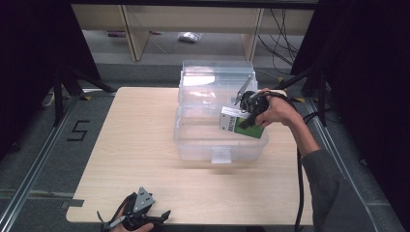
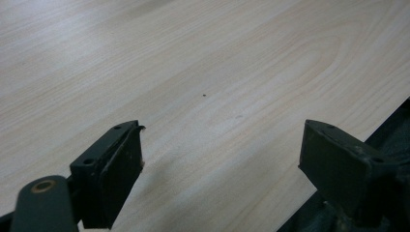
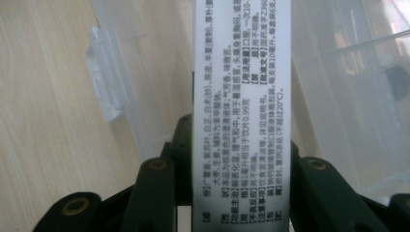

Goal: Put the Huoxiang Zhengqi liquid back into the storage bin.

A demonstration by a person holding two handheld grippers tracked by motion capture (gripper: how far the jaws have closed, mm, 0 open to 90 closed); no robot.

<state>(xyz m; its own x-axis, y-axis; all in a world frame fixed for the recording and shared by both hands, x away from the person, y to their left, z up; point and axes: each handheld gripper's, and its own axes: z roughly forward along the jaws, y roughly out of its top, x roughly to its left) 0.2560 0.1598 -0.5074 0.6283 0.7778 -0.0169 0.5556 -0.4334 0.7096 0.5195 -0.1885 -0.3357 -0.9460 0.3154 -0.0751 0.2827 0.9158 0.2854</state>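
Two tongs are at work over a pale wooden tabletop (image 1: 140,154). Nearest, at the bottom edge of the high view, the left tongs (image 1: 138,218) rest low at the front rim of the tabletop, the grey three-cornered plate on top, a hand partly visible beneath them. In the left gripper view the left tongs (image 2: 220,166) have their black jaws standing wide apart, with bare wood grain between them and nothing held; the tabletop's edge cuts across the lower right corner.

Farther back, a clear plastic bin (image 1: 193,145) sits at the middle of the tabletop, its latch tab facing the near side and its open lid standing up behind it. Over the bin's right near part, the right tongs (image 1: 247,116) are held in a hand reaching in from the right, sleeve and trailing cable running down the right side. They grip a green and white box (image 1: 234,124), which is tilted, its lower end at the bin's right rim; whether it touches the bin I cannot tell.

In the right gripper view the right tongs (image 3: 237,193) clamp the box (image 3: 241,96) on both sides, a white printed face with black text rising upward between the jaws, with the bin's clear walls (image 3: 338,96) behind.

Beyond the tabletop lie a grey floor and wooden shelf legs.
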